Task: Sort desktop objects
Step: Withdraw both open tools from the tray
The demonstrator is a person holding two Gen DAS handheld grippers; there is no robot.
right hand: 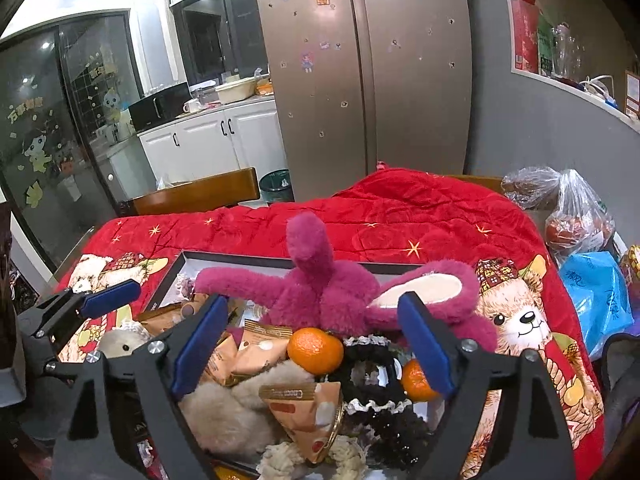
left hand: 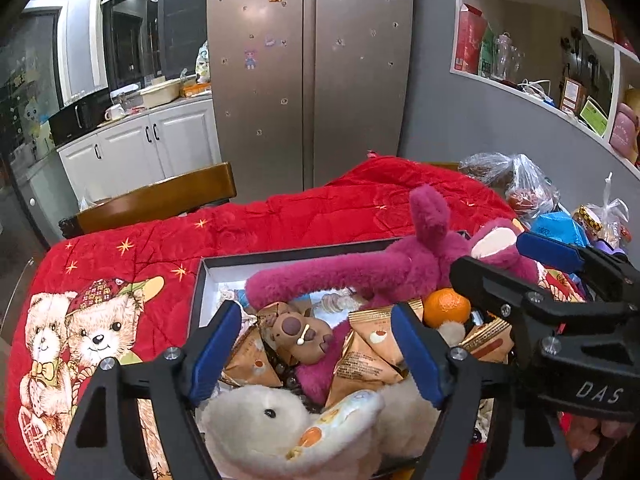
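A shallow dark-rimmed box [left hand: 280, 257] on a red quilt is heaped with toys and snacks. A magenta plush bear [left hand: 400, 268] sprawls across its far side; it also shows in the right wrist view [right hand: 320, 288]. A white plush seal [left hand: 272, 420], a small brown capybara toy [left hand: 300, 334], tan triangular snack packets [left hand: 368, 356] and a mandarin [left hand: 446, 306] lie inside. My left gripper [left hand: 316, 352] is open and empty above the capybara. My right gripper [right hand: 316, 344] is open and empty above a mandarin [right hand: 315, 350] and a black frilly scrunchie [right hand: 370, 376]; a second mandarin [right hand: 416, 380] lies beside it.
The red quilt [right hand: 400, 216] with teddy-bear prints covers the table. Plastic bags of food [right hand: 576, 216] and a blue bag [right hand: 596, 292] sit at the right edge. A wooden chair back [right hand: 200, 194] stands behind the table, with a fridge and kitchen cabinets beyond.
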